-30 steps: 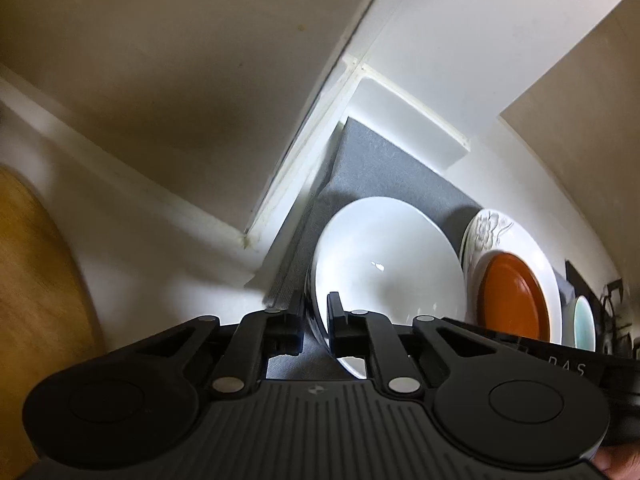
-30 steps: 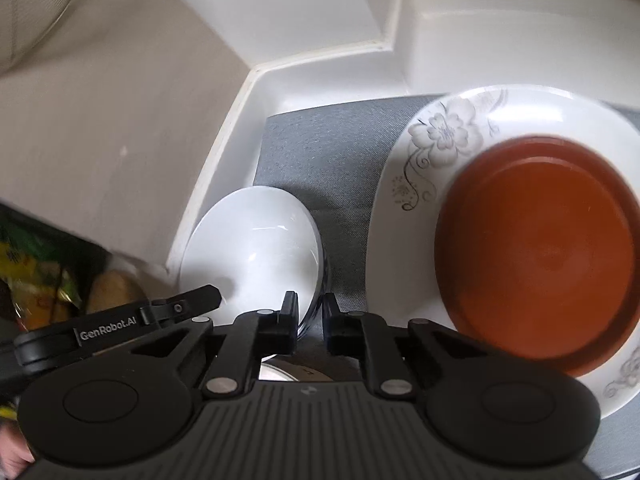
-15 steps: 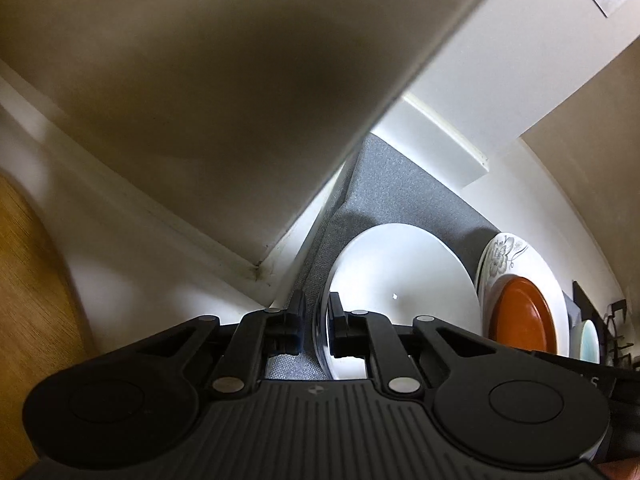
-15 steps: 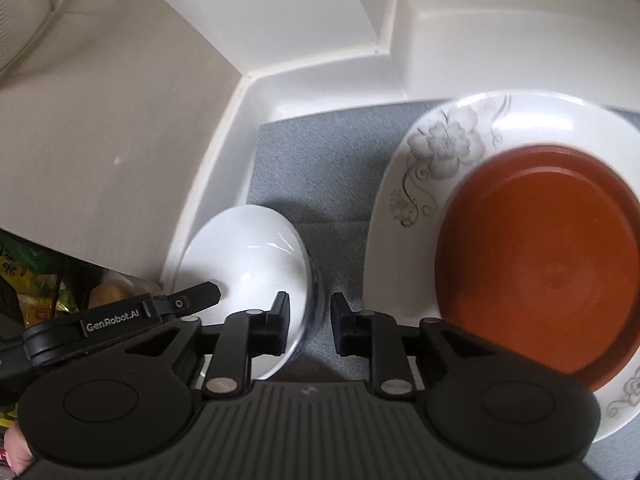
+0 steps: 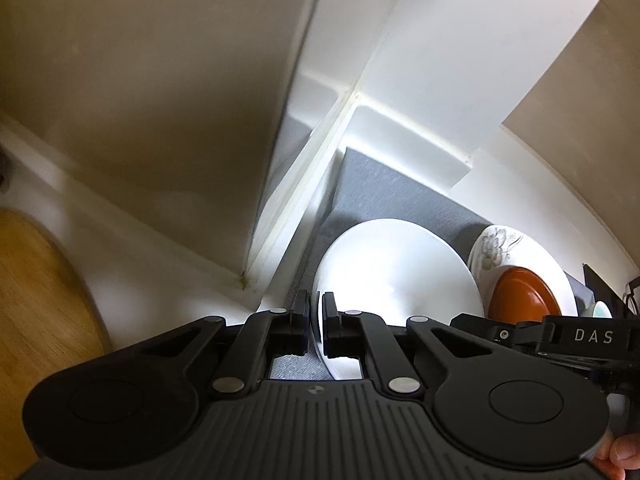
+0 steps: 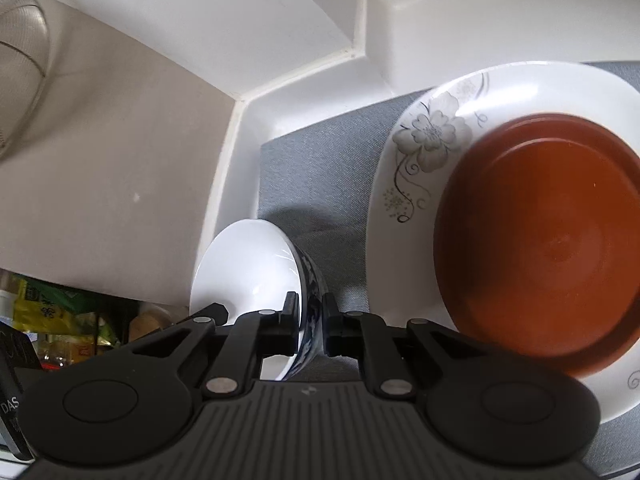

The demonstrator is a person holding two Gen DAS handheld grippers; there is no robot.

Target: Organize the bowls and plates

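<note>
A white bowl (image 5: 400, 276) with a blue pattern on its outside hangs tilted over a grey mat (image 5: 384, 188). My left gripper (image 5: 316, 308) is shut on its left rim. In the right wrist view the same bowl (image 6: 248, 268) has its patterned wall between the fingers of my right gripper (image 6: 310, 312), whose jaws are closing and pinch it. To the right lies a white floral plate (image 6: 432, 140) carrying an orange-brown dish (image 6: 540, 240). The plate (image 5: 496, 240) and dish (image 5: 524, 296) also show behind the bowl in the left wrist view.
White cabinet walls (image 6: 320, 68) box in the mat (image 6: 320, 168) at the back and left. A round wooden board (image 5: 36, 320) is at far left, a pale green bowl (image 5: 602, 312) at far right. Food packets (image 6: 52, 312) sit low left. A thumb (image 5: 624, 452) shows.
The right gripper's jaws spread around the bowl's rim, then closed on it. The bowl stays in the left grip and now stands more on edge. The left view has swung slightly.
</note>
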